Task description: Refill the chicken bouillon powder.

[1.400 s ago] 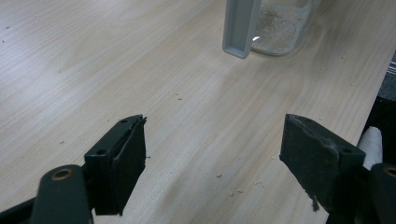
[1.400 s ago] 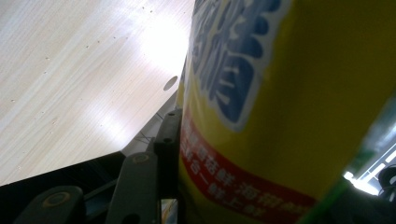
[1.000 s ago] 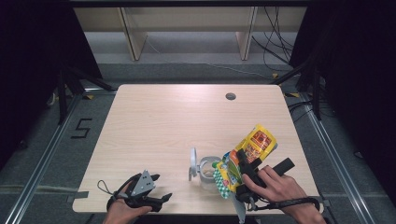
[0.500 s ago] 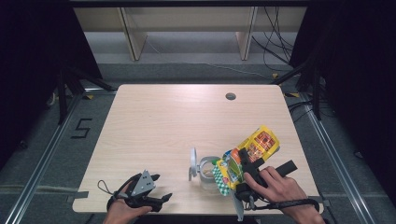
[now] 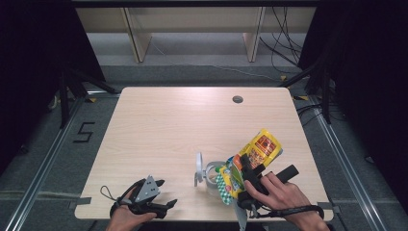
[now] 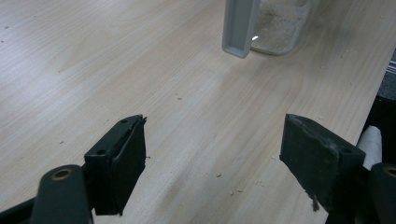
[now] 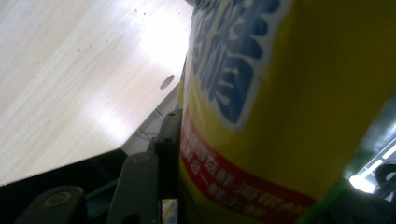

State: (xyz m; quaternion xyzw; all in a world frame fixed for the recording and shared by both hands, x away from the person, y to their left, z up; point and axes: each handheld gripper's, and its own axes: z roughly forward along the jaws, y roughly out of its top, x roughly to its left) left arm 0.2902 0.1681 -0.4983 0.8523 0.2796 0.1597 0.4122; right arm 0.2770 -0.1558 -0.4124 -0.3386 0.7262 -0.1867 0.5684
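A yellow snack bag (image 5: 260, 149) with blue letters and a red band (image 7: 280, 93) is tilted over a clear jug (image 5: 211, 172) near the table's front edge. The bag's green-and-white checked end points down toward the jug. My right gripper (image 5: 245, 167) is shut on the bag, and its left jaw presses on the bag's side in the right gripper view. The jug has a grey handle (image 6: 239, 25) and pale crumbs at its bottom (image 6: 280, 28). My left gripper (image 5: 166, 192) stands open and holds nothing at the front left, its jaws wide apart over bare wood (image 6: 212, 154).
The wooden table (image 5: 183, 125) has a round cable hole (image 5: 237, 99) at the back right. Small crumbs (image 6: 233, 186) lie scattered on the wood in front of the left gripper. Shelving and cables stand beyond the table's far edge.
The snack bag has shifted slightly in the right gripper above the jug. The left gripper has not moved.
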